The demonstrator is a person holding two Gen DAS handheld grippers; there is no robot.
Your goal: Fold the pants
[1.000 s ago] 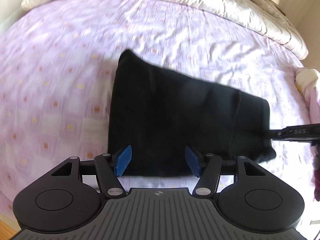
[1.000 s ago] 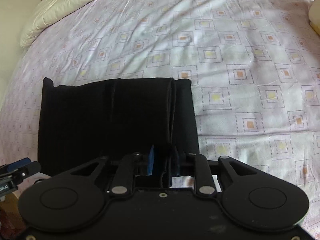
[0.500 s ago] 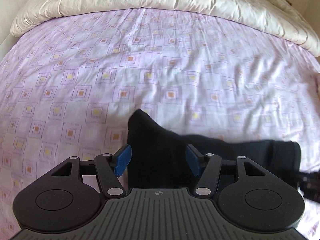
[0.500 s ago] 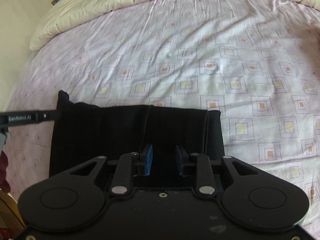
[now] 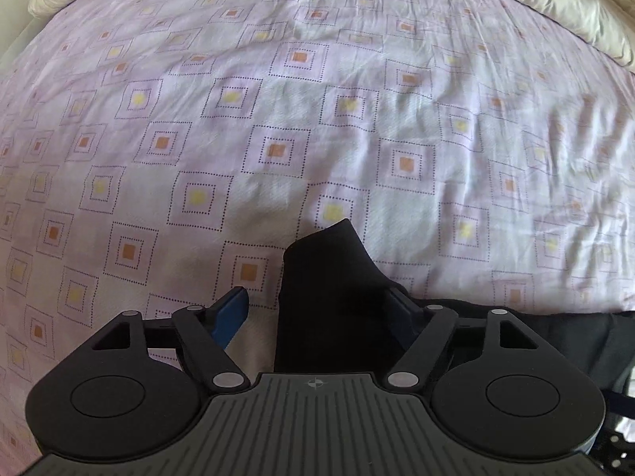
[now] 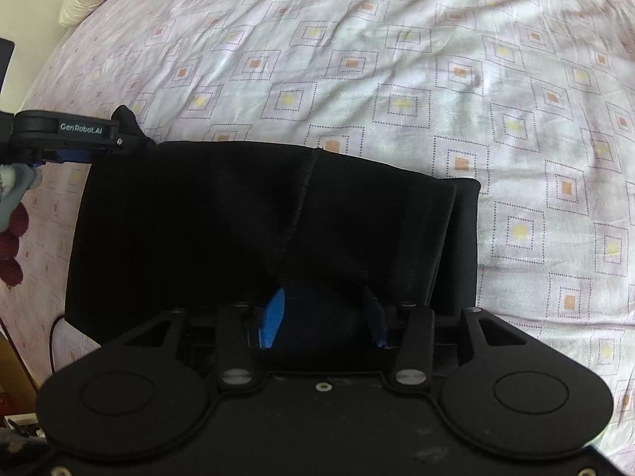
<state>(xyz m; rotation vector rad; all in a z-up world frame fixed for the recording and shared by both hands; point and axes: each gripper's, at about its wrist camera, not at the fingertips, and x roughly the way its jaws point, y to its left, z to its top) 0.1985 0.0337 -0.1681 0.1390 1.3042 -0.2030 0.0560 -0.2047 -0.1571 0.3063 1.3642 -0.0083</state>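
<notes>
The black pants [image 6: 238,218] lie folded into a flat rectangle on the lilac bed sheet [image 6: 397,59]. My right gripper [image 6: 323,317] points down over their near edge. Its jaws are opening, and the blue pads [image 6: 274,317] stand apart with dark cloth lying between them, not pinched. My left gripper [image 5: 315,311] hovers over the far left corner of the pants [image 5: 329,261]. That corner pokes up between its opening jaws, and the left pad [image 5: 232,315] is clear of the cloth. In the right wrist view the left gripper [image 6: 67,133] shows at that same corner.
A cream duvet [image 5: 555,12] is bunched along the far edge of the bed. The sheet [image 5: 278,119], patterned with squares, spreads wide beyond the pants. A dark red and grey cloth thing [image 6: 10,234] and a thin cable [image 6: 53,337] sit at the bed's left edge.
The left gripper has travelled across the pants to their far left corner and sunk closer. Both grippers' jaws have spread wider, and the right one has let go of the fold.
</notes>
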